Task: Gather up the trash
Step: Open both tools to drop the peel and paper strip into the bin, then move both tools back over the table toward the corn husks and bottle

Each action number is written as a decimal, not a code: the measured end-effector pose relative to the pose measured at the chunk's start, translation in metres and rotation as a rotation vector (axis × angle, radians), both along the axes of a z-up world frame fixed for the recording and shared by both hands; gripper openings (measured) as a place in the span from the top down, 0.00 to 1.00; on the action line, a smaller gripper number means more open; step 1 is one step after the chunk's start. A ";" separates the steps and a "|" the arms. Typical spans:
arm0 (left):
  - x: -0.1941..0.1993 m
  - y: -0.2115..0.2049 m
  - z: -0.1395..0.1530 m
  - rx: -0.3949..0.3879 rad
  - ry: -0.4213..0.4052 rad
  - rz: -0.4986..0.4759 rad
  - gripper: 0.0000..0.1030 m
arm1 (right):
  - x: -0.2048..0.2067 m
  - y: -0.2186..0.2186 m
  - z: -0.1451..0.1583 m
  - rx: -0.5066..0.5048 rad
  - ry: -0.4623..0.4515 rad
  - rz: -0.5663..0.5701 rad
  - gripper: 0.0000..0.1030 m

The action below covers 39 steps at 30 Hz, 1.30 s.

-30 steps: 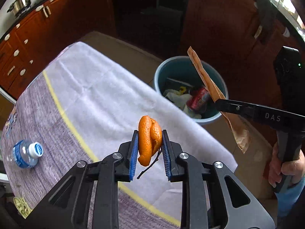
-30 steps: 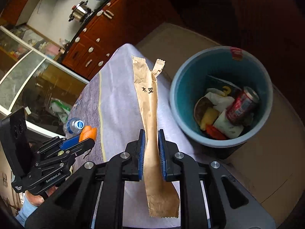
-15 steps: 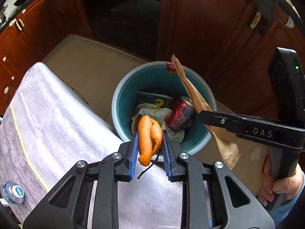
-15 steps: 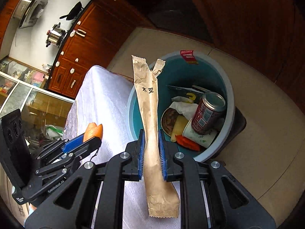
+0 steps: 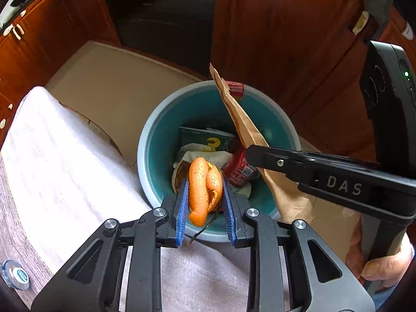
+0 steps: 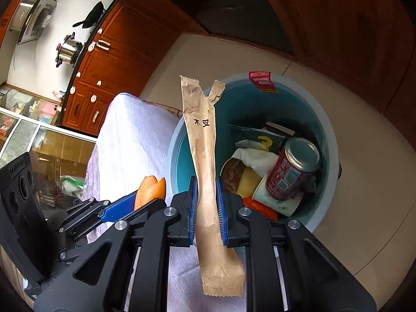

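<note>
My left gripper (image 5: 205, 209) is shut on an orange peel (image 5: 202, 187) and holds it over the near rim of the blue trash bin (image 5: 153, 140). My right gripper (image 6: 206, 208) is shut on a long brown paper wrapper (image 6: 202, 145), held upright over the bin's (image 6: 322, 215) near-left rim. The bin stands on the floor by the table corner and holds a red can (image 6: 291, 171), a paper cup, wrappers and food scraps. Each gripper shows in the other's view: the right one (image 5: 260, 156) from the left, the left one (image 6: 135, 202) with its peel (image 6: 152, 188) from the right.
The table is covered by a white towel (image 5: 65, 171) over a grey cloth. A plastic bottle cap end (image 5: 15, 275) lies at the table's left. Wooden cabinets (image 6: 109, 59) and a dark opening surround the tiled floor (image 5: 109, 78). A hand (image 5: 382, 267) holds the right gripper.
Both grippers have moved from over the table toward the bin, which now lies directly ahead and closer. Both keep their hold on the peel and the wrapper.
</note>
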<state>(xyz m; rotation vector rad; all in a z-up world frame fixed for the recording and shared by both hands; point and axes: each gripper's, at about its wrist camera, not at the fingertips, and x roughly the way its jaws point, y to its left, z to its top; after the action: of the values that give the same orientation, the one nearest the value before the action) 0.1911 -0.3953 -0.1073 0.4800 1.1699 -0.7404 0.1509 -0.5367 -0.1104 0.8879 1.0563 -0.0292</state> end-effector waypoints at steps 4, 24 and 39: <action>0.000 0.013 0.000 0.015 -0.010 0.031 0.41 | 0.001 0.002 -0.005 -0.002 0.018 -0.010 0.44; -0.012 0.027 0.015 0.031 -0.029 0.061 0.05 | -0.016 0.013 0.005 -0.049 0.089 -0.018 0.10; -0.046 0.062 0.051 -0.007 -0.089 0.071 0.04 | -0.049 0.034 0.043 -0.084 0.049 -0.014 0.10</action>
<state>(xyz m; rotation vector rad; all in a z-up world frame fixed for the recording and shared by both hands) 0.1448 -0.3336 -0.0561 0.4593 1.0956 -0.6554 0.1021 -0.5026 -0.0669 0.8220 1.0872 -0.1069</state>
